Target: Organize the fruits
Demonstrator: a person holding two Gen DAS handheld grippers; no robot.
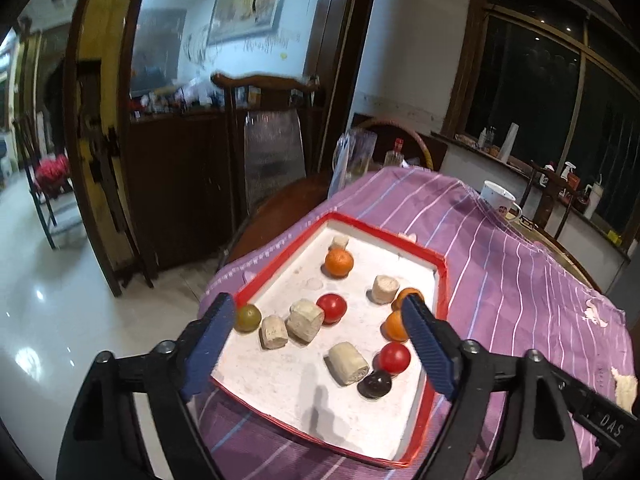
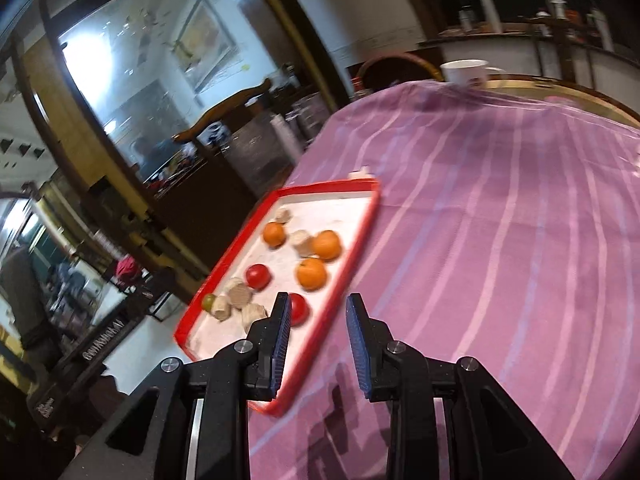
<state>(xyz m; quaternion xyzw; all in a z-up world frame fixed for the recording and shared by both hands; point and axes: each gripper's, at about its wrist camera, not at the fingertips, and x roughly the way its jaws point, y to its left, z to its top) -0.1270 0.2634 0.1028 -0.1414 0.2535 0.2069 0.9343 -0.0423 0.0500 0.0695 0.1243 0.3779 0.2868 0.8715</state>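
Note:
A red-rimmed white tray (image 1: 384, 236) lies on the purple striped cloth (image 1: 520, 280). It holds three oranges, one at the back (image 1: 339, 263), two red fruits (image 1: 332, 308) (image 1: 395, 357), a green fruit (image 1: 247, 318), a dark fruit (image 1: 375, 385) and several beige cylinder pieces (image 1: 306, 320). My left gripper (image 1: 316, 300) hangs above the tray, open wide and empty. In the right wrist view the tray (image 2: 360, 236) lies ahead and to the left. My right gripper (image 2: 318, 297) is over its near right rim, jaws drawn close, nothing between them.
A white mug (image 1: 498, 200) stands at the cloth's far edge. Glassware (image 1: 354, 156) and a wooden chair (image 1: 264, 80) are behind the tray. The table edge drops to the floor just left of the tray. A beige scrap (image 1: 626, 390) lies on the cloth at right.

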